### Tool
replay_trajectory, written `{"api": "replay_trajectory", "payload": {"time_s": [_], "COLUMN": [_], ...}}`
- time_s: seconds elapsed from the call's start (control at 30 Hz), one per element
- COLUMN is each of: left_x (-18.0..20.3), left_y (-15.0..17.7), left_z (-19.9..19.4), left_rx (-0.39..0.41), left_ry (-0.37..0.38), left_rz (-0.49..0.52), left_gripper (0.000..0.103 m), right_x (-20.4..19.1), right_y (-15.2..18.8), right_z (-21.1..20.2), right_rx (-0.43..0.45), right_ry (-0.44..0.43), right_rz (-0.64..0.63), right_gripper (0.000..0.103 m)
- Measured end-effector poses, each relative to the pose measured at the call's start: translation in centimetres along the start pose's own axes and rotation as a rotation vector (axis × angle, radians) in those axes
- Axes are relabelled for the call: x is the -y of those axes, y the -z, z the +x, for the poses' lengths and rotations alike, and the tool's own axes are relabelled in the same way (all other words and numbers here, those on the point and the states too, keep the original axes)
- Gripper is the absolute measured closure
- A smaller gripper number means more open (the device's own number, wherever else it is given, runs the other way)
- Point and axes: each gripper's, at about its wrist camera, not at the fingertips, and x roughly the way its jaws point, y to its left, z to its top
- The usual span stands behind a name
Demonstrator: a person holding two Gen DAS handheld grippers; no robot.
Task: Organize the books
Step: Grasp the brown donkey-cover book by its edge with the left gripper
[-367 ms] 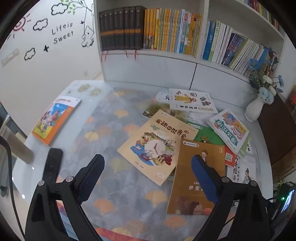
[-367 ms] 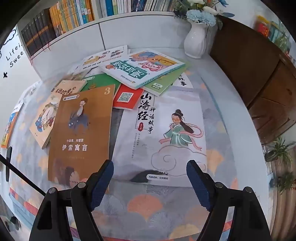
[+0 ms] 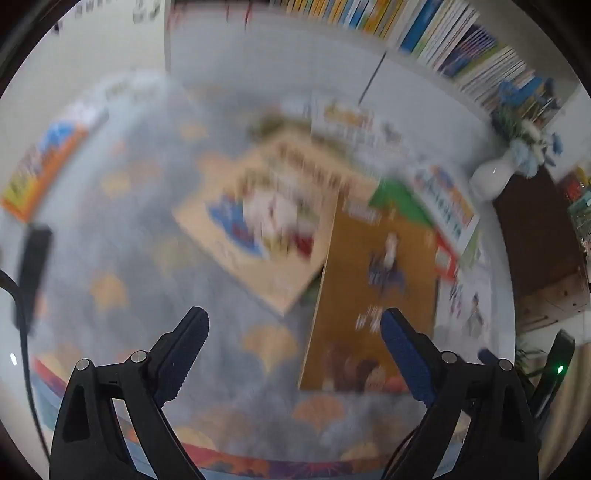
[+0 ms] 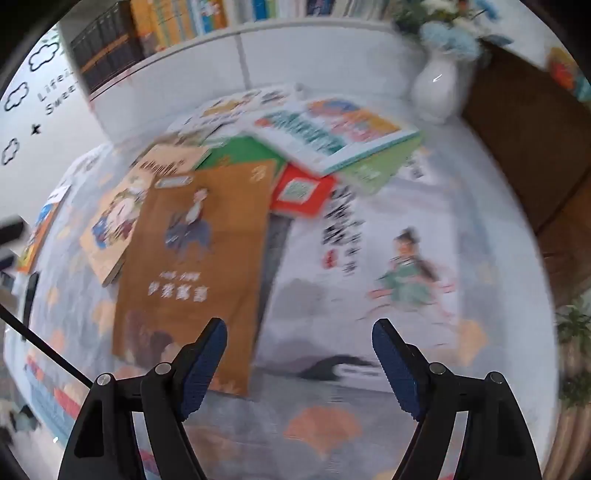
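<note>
Books still lie scattered over the table (image 4: 325, 424), so I judge the tidying barely begun: nothing is gathered into a pile that I can see, and neither of my tools carries anything.

Nearest my right gripper (image 4: 299, 363), straight ahead of its fingertips, sit two covers side by side. The brown book (image 4: 199, 258) lies just ahead of the left finger, its near corner about level with that tip. The pale book with the green-robed figure (image 4: 369, 280) lies ahead of the right finger, its near edge between the two fingers. Both jaws stand well apart with only tablecloth between them. The tool tilts steeply down at the table, hovering, touching no cover as far as I can tell through the blur.

Farther ahead a red book (image 4: 301, 192), a green one (image 4: 240, 151) and a blue-and-white picture book (image 4: 332, 129) overlap in a loose heap. Beyond them and to the right stands a white vase (image 4: 437, 88), with the filled shelf (image 4: 155, 33) behind.

My left gripper (image 3: 293, 345) is also spread wide and empty. That brown book (image 3: 373, 280) lies ahead of its right finger, a tan picture book (image 3: 266, 221) farther ahead, and an orange book (image 3: 40, 166) far off to the left. All of these are left to collect.
</note>
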Motion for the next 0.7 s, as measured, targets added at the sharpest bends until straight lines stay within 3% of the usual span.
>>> {"api": "replay_trajectory", "payload": {"time_s": [0.1, 0.17, 0.27, 0.4, 0.53, 0.7], "left_x": [-0.2, 0.0, 0.9, 2.3, 1.9, -1.1], "left_y": [2.1, 3.0, 4.2, 4.9, 3.9, 5.3], "left_z": [3.6, 5.4, 6.9, 7.8, 8.0, 4.3], "left_rx": [-0.064, -0.08, -0.124, -0.106, -0.14, -0.166], "left_ry": [0.056, 0.114, 0.113, 0.116, 0.207, 0.55], "left_rz": [-0.011, -0.023, -0.01, 0.044, 0.053, -0.04], "left_gripper": [0.019, 0.042, 0.062, 0.063, 0.063, 0.063], "right_x": [-1.2, -2.4, -3.0, -2.7, -3.7, -1.9], "right_y": [0.2, -0.2, -1.2, -2.2, -2.5, -1.7], "right_z": [2.4, 3.7, 5.4, 5.9, 6.1, 6.3], "right_rx": [-0.036, -0.03, -0.028, 0.0, -0.04, -0.081], "right_ry": [-0.043, -0.054, -0.064, -0.072, -0.162, -0.266], "right_rz": [-0.018, -0.052, -0.036, -0.005, -0.049, 0.009], "right_gripper": [0.028, 0.039, 0.048, 0.053, 0.055, 0.055]}}
